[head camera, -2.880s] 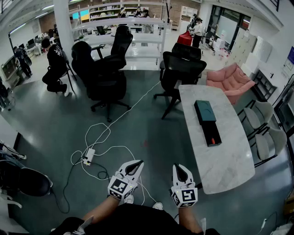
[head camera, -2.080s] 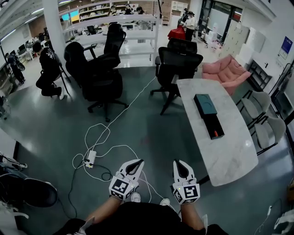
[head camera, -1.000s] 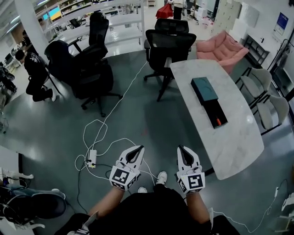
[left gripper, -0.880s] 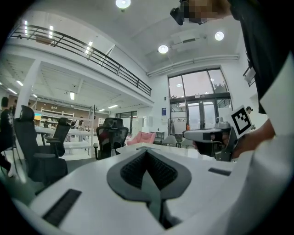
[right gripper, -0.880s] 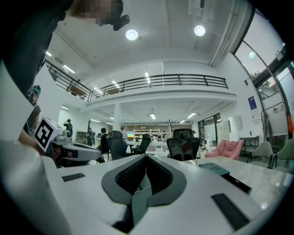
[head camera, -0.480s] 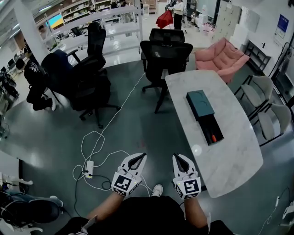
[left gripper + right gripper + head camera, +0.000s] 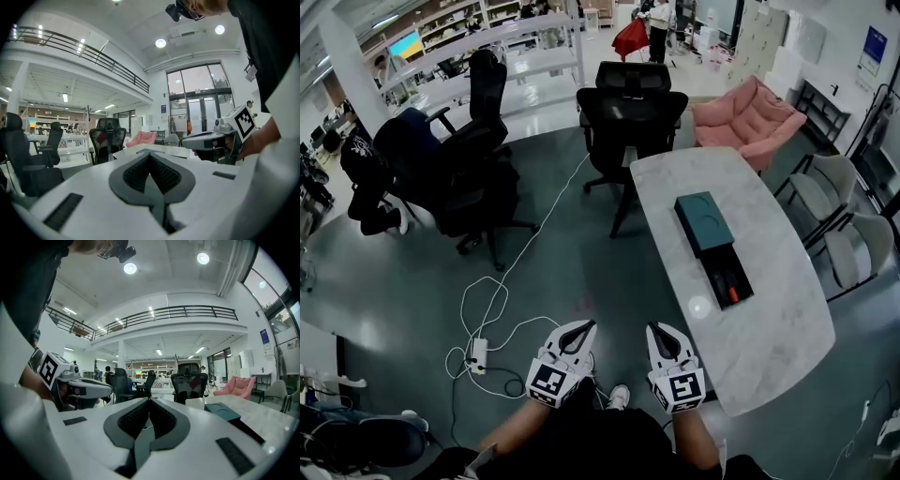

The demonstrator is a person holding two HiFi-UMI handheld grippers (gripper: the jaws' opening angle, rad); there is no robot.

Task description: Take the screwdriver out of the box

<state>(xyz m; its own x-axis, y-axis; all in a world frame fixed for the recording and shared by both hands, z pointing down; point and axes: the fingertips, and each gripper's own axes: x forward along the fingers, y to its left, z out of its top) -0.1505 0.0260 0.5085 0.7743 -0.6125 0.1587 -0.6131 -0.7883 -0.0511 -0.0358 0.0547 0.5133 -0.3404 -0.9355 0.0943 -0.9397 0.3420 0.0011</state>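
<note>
A long box lies on the white marble table [image 7: 769, 328]: a teal lid [image 7: 703, 223] at its far end and an open black tray [image 7: 724, 274] at the near end. In the tray lies the screwdriver [image 7: 732, 293] with an orange handle. My left gripper [image 7: 584, 326] and right gripper [image 7: 653, 328] are held side by side over the floor, short of the table's near end, both shut and empty. The left gripper view shows its jaws [image 7: 150, 152] meeting, with the right gripper [image 7: 190, 139] beside them. In the right gripper view its jaws [image 7: 149, 399] are shut and the teal lid [image 7: 222, 411] lies ahead to the right.
Black office chairs [image 7: 630, 112] [image 7: 459, 178] stand beyond and left of the table. A pink armchair [image 7: 741, 117] and grey chairs [image 7: 853, 244] flank its far and right sides. A white cable and power strip [image 7: 475, 354] lie on the floor at left.
The person has walked on toward the table. The box now sits nearer and more central in the head view. Both grippers have stayed shut and side by side.
</note>
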